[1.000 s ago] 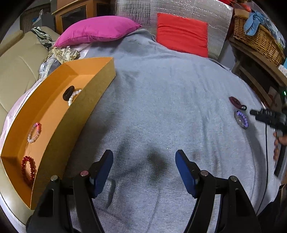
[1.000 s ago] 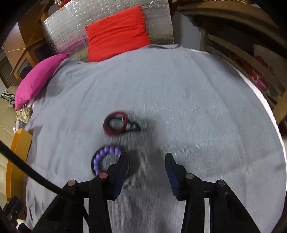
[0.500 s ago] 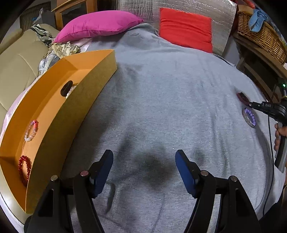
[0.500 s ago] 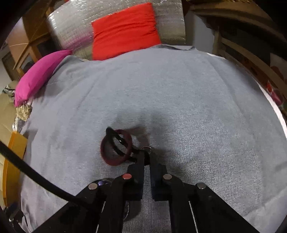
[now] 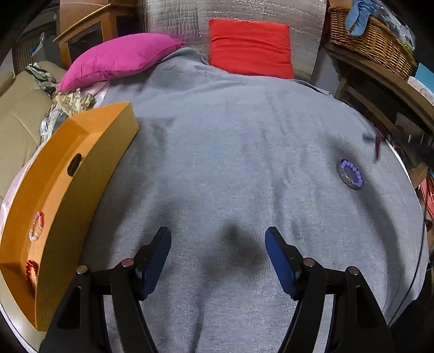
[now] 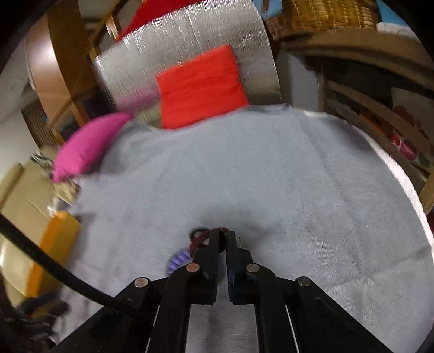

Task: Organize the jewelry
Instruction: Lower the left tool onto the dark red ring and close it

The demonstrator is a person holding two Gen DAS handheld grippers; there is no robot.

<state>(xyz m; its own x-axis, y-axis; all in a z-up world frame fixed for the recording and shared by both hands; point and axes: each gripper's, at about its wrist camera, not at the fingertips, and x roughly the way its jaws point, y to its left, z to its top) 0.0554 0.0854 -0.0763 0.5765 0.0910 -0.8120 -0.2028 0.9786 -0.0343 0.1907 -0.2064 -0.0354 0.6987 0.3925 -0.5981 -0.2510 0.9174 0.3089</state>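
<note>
Grey knitted cloth [image 5: 230, 163] covers the whole surface under both my claws, running back to a pink cushion [image 5: 119, 58] and a red cushion [image 5: 249, 47] that leans on a silver quilted panel [image 5: 244, 10]. Along the cloth's left edge lies a long orange box [image 5: 89, 173], open on top. On its floor I can make out a pale beaded bracelet [image 5: 36, 226] and, nearer me, a red beaded bracelet [image 5: 31, 268]; a dark oval cut-out shows in its wall. A wicker basket [image 5: 374, 40] sits on a wooden shelf at the far right.

My left claw [image 5: 218, 260] hangs over bare cloth with its blue pads wide apart and nothing between them.

My right claw [image 6: 222, 239] has its jaws pinched nearly together on a dark red ring [image 6: 199, 236], which juts out to the left of the tips and is lifted off the cloth; from the left camera it shows only as a blurred dark streak at the far right. That view is smeared, so I cannot tell its finer detail.

Just left of the right claw's tips, lower down, a purple beaded bracelet [image 5: 351, 176] lies flat on the cloth, well apart from the orange box.
</note>
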